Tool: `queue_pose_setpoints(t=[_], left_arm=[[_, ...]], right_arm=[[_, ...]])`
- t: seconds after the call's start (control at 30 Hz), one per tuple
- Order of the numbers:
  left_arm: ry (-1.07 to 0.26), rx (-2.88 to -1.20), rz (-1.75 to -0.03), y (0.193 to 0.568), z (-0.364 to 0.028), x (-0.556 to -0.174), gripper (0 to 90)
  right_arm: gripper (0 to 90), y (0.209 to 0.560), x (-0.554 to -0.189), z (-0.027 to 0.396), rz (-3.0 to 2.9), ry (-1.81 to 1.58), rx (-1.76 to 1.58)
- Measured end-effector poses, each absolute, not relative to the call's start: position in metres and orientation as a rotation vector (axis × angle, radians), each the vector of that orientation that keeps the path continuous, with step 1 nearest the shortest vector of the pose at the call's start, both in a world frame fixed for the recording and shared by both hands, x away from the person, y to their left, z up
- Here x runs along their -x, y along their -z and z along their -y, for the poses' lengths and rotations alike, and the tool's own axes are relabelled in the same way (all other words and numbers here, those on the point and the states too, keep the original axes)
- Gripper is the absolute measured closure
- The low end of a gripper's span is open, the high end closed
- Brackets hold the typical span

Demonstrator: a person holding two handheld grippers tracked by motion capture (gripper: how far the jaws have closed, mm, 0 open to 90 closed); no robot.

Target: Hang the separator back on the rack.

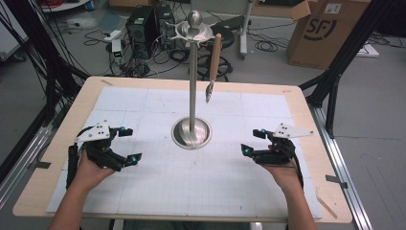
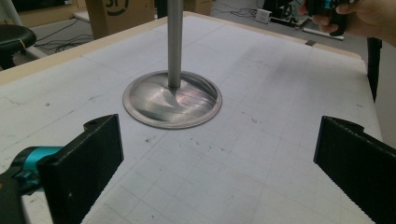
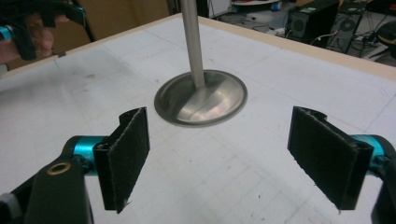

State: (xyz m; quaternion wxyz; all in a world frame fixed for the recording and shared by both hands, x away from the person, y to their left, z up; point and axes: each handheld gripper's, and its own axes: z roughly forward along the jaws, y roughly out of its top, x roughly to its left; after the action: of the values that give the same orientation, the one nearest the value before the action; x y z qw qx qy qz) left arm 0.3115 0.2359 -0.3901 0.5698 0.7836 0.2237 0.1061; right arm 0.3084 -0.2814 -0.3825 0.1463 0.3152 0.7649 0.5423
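A person stands at a table point(image 1: 306, 143) covered by a white gridded mat point(image 1: 158, 187), holding a two-jaw gripper in each hand. The left gripper point(image 1: 128, 144) has its jaws spread wide with nothing between them; in the left gripper view only the inner parts of the two black pads show, the rest cut off by the frame edges. The right gripper point(image 1: 253, 142) is likewise wide open and empty.

Ahead of both sets of jaws, roughly midway between the two grippers, stands a metal stand point(image 1: 192, 86) on a round dished base point(image 1: 191, 133). In both gripper views the pole runs out of the top of the frame, so its head cannot be seen there. From above, the head shows a ball and a ring with hooks. A wooden-handled utensil point(image 1: 213, 67) hangs from that ring, beyond the right jaws' side of the pole; its small metal end is too blurred to identify.
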Motion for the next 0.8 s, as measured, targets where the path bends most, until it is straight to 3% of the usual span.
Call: queue_pose_setpoints(t=[0.27,0.8], left_arm=[[-0.248,-1.901,-0.526,0.398,-0.228,-0.315,2.1],[-0.222,-1.885,-0.558,0.406,-0.232,-0.315,2.0]], right_arm=[[15.2,0.402,-0.31,0.284,-2.197,-1.604,-0.966],[15.0,0.408,-0.312,0.28,-2.231,-1.545,-0.986]])
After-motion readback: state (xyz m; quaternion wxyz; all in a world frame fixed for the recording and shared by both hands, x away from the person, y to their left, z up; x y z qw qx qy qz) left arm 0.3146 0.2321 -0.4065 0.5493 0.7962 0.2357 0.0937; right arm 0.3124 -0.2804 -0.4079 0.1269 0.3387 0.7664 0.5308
